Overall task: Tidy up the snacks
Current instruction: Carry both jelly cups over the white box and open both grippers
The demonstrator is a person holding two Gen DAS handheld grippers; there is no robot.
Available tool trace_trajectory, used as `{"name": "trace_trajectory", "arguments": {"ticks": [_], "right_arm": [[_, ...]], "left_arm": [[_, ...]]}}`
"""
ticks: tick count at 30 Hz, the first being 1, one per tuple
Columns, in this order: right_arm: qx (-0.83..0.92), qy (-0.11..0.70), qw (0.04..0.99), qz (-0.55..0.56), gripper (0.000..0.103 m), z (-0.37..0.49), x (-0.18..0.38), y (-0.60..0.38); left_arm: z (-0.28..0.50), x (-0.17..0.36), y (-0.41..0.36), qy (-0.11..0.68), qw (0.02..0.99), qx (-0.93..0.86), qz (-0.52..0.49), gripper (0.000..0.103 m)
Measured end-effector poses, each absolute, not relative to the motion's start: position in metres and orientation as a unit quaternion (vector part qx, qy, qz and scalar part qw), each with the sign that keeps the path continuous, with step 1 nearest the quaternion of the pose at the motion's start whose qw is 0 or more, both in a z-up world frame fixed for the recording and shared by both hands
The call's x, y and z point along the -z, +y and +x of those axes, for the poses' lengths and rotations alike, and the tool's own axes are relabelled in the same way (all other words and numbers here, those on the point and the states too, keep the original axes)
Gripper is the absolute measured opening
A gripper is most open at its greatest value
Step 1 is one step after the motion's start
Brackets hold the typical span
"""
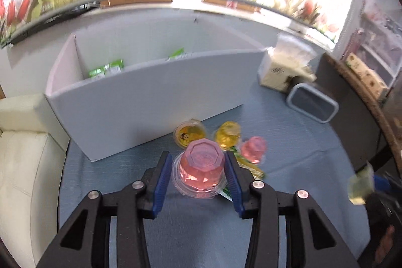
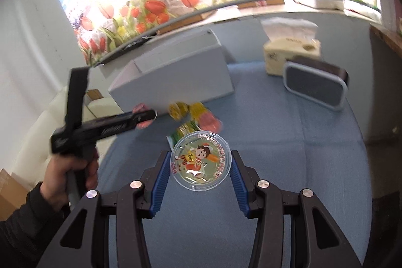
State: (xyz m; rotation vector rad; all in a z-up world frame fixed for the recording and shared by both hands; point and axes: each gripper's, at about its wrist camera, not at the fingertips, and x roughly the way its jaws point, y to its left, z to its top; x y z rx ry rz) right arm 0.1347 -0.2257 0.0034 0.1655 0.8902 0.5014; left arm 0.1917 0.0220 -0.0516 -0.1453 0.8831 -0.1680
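My left gripper (image 1: 198, 167) is shut on a pink jelly cup (image 1: 199, 165), held upside down above the blue tablecloth. Beyond it lie a yellow jelly cup with a cartoon lid (image 1: 189, 133), another yellow jelly cup (image 1: 227, 135), a second pink jelly cup (image 1: 253, 148) and a green snack packet (image 1: 251, 167). My right gripper (image 2: 199, 166) is shut on a yellowish jelly cup with a cartoon lid (image 2: 199, 162), lid facing the camera. The white cardboard box (image 1: 150, 102) holds green packets (image 1: 106, 69). The left gripper also shows in the right wrist view (image 2: 148, 117), blurred.
A tissue box (image 2: 291, 54) and a dark lidded container (image 2: 315, 87) stand at the back right of the table. A cream sofa (image 1: 22, 155) is at the left. The table's right edge (image 1: 351, 142) drops off to dark furniture.
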Motion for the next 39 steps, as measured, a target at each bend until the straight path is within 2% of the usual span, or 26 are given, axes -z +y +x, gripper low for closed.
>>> {"name": "trace_trajectory", "arguments": {"ticks": [9, 16, 26, 32, 35, 36, 37, 38, 39], "right_arm": [[-0.282, 0.397, 0.870, 0.076, 0.051, 0.191, -0.038, -0.182], [-0.304, 0.393, 0.864, 0.074, 0.051, 0.247, -0.056, -0.138], [-0.309, 0.424, 0.849, 0.062, 0.051, 0.322, -0.049, -0.092], [-0.286, 0.470, 0.832, 0.075, 0.051, 0.363, -0.019, -0.082], [-0.266, 0.482, 0.832, 0.063, 0.052, 0.376, -0.005, -0.079], [-0.261, 0.491, 0.828, 0.063, 0.053, 0.379, -0.002, -0.078], [-0.258, 0.502, 0.823, 0.067, 0.060, 0.381, 0.001, -0.079], [-0.251, 0.513, 0.817, 0.076, 0.071, 0.384, 0.003, -0.080], [-0.242, 0.512, 0.821, 0.080, 0.090, 0.384, 0.002, -0.083]], "left_arm": [[0.154, -0.038, 0.046, 0.359, 0.926, 0.092, -0.071, 0.047], [0.180, -0.069, 0.068, 0.328, 0.937, 0.081, -0.088, 0.047], [0.259, -0.045, 0.093, 0.357, 0.926, 0.069, -0.099, 0.047], [0.295, -0.014, 0.118, 0.386, 0.911, 0.065, -0.127, 0.047], [0.308, -0.002, 0.119, 0.408, 0.907, 0.042, -0.100, 0.049], [0.311, 0.001, 0.120, 0.412, 0.905, 0.038, -0.097, 0.060], [0.314, 0.003, 0.121, 0.417, 0.903, 0.034, -0.096, 0.073], [0.315, 0.004, 0.123, 0.420, 0.902, 0.028, -0.097, 0.102], [0.313, 0.004, 0.126, 0.411, 0.905, 0.024, -0.105, 0.103]]}}
